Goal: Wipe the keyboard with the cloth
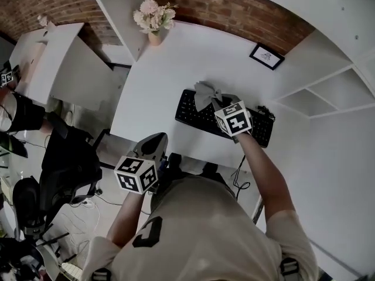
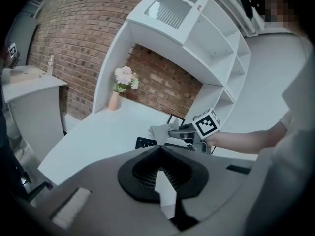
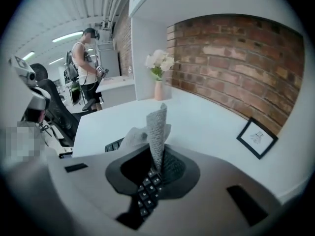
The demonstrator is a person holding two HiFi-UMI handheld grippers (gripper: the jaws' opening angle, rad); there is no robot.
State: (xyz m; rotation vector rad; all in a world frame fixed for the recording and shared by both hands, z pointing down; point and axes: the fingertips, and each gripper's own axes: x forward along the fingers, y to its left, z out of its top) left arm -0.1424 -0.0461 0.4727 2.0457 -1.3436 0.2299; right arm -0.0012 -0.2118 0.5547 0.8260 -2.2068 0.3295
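A black keyboard [image 1: 258,127] lies on the white desk [image 1: 158,92], slanting from middle to right. A grey cloth [image 1: 205,93] is bunched over the keyboard's left half, and my right gripper [image 1: 215,103] is shut on it just above the keys. In the right gripper view the cloth [image 3: 157,124] stands up between the shut jaws, with keyboard keys [image 3: 146,191] showing below. My left gripper [image 1: 153,140] hangs at the desk's front edge, left of the keyboard, shut and holding nothing. The left gripper view shows the cloth [image 2: 161,131], the keyboard [image 2: 144,143] and the right gripper [image 2: 178,130] ahead.
A vase of flowers [image 1: 153,17] stands at the back of the desk and a small framed picture [image 1: 266,56] leans at the back right. White shelves [image 1: 328,95] rise on the right. A black office chair [image 1: 67,163] is on the left. A cable [image 1: 240,177] hangs off the desk's front.
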